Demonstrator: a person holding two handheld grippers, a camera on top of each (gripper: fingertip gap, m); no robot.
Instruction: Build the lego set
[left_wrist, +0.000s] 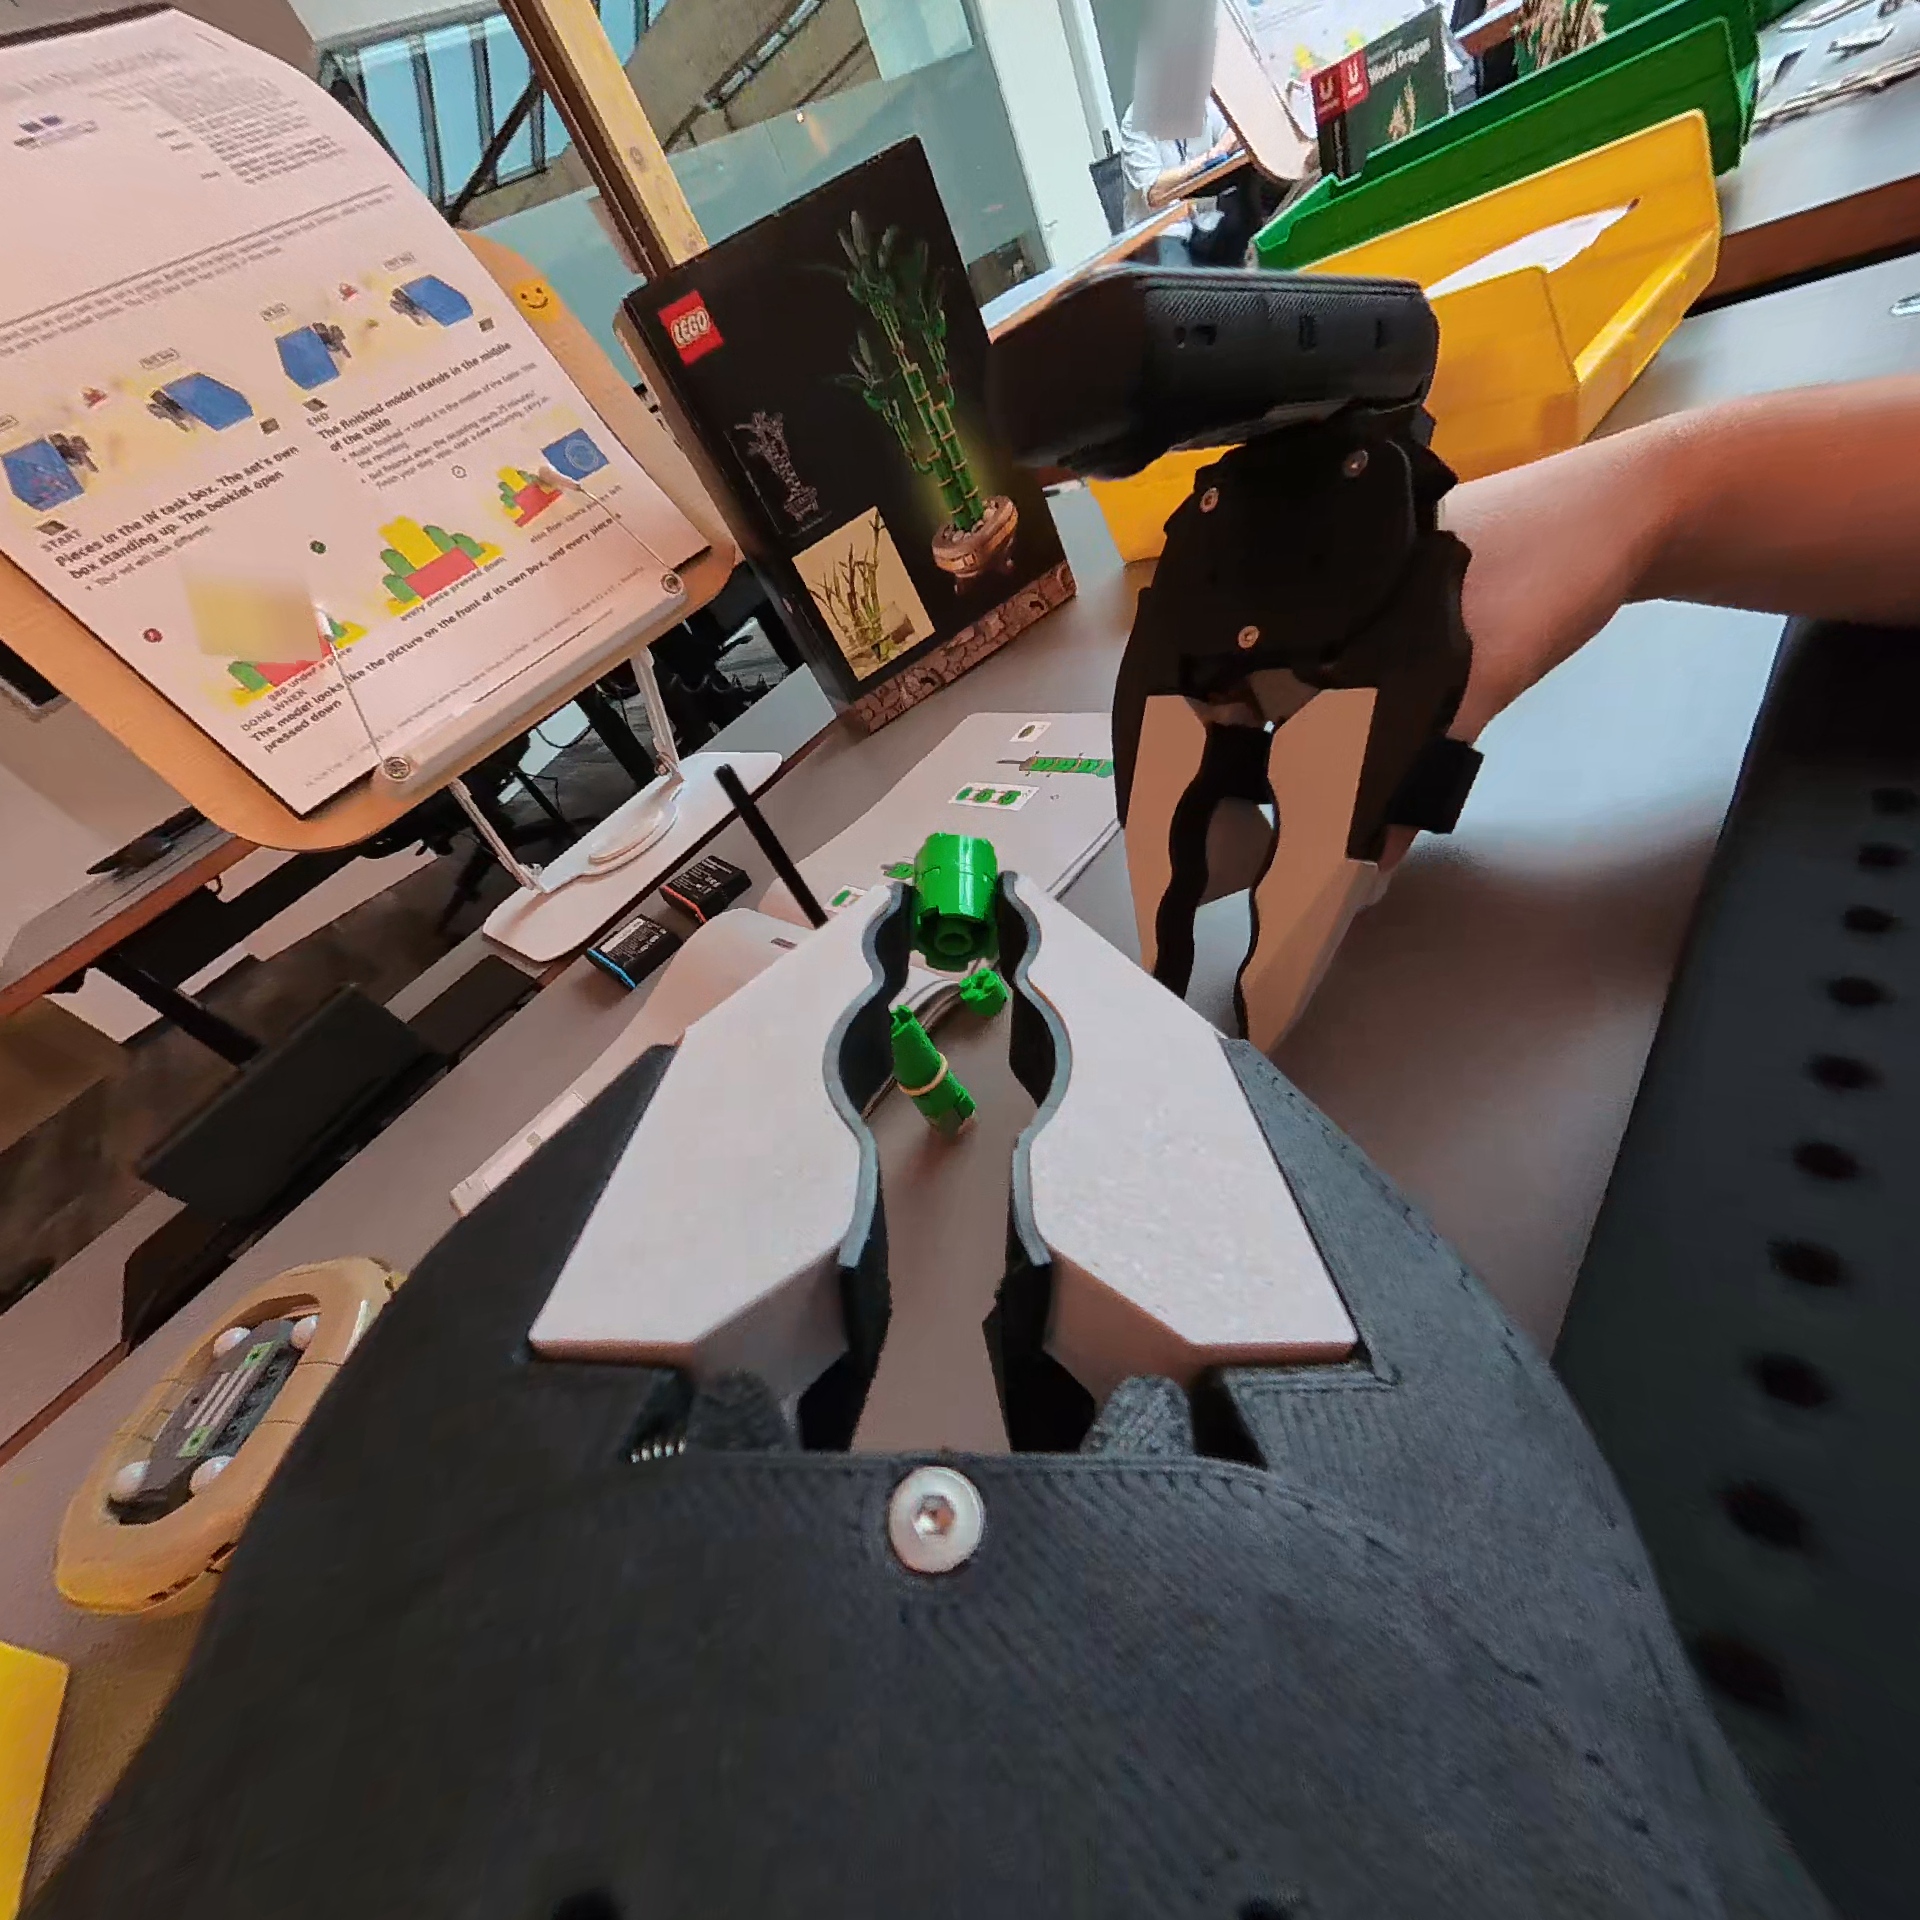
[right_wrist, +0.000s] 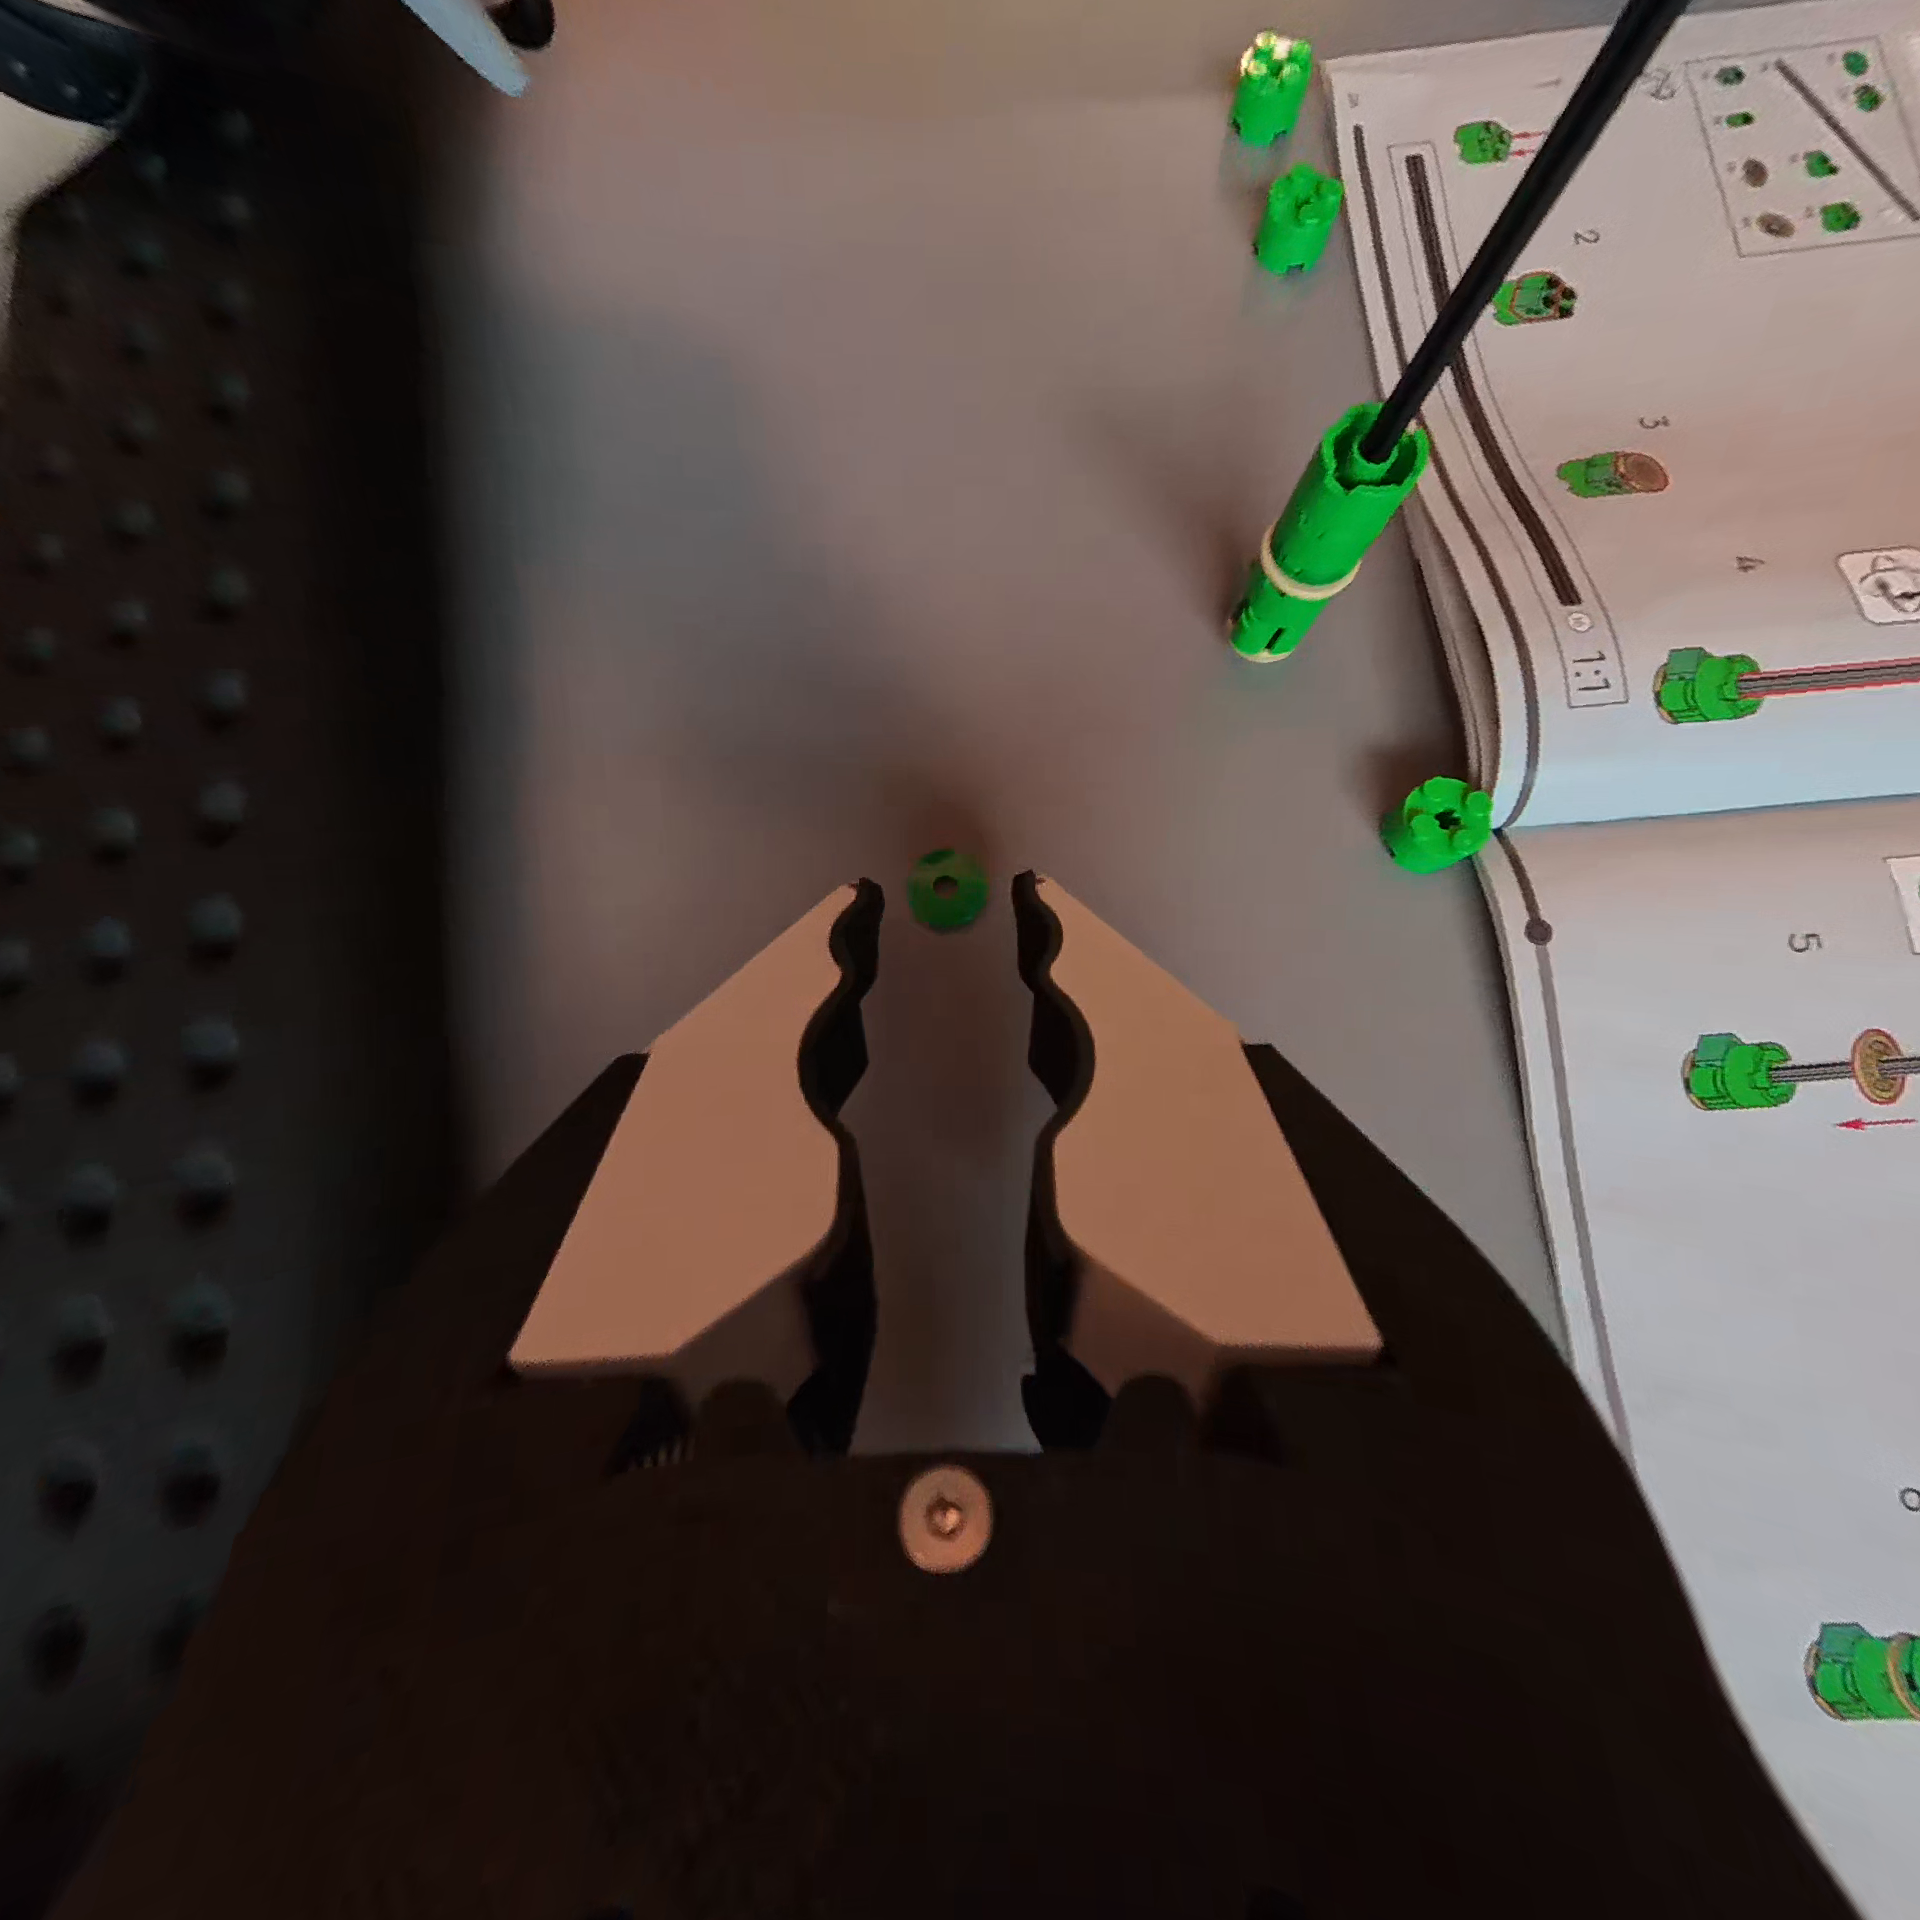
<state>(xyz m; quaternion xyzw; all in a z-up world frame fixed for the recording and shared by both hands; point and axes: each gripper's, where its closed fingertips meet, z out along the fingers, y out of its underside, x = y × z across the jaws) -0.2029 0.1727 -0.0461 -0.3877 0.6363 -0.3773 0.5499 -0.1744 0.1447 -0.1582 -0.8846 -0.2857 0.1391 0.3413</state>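
Note:
My left gripper (left_wrist: 954, 891) is shut on a green round brick (left_wrist: 956, 883), held at its fingertips above the table. Below it lie a green stem assembly (left_wrist: 930, 1081) on a black rod (left_wrist: 769, 842) and a small green piece (left_wrist: 982, 992). My right gripper (right_wrist: 948, 888) is open and points down at the table, with a small green round piece (right_wrist: 945, 888) lying just ahead between its tips. It also shows in the left wrist view (left_wrist: 1226, 997). The stem assembly (right_wrist: 1314, 540) and three loose green round bricks (right_wrist: 1294, 218) lie to its right.
An open instruction booklet (right_wrist: 1714, 935) lies on the right. A dark studded mat (right_wrist: 156, 727) borders the left. The set's box (left_wrist: 852, 416), a sheet on a stand (left_wrist: 312, 416), yellow (left_wrist: 1507, 291) and green bins (left_wrist: 1507, 135) stand behind. Two batteries (left_wrist: 665, 925) lie near the stand. My hands' fingertips stand some 12 cm from each other.

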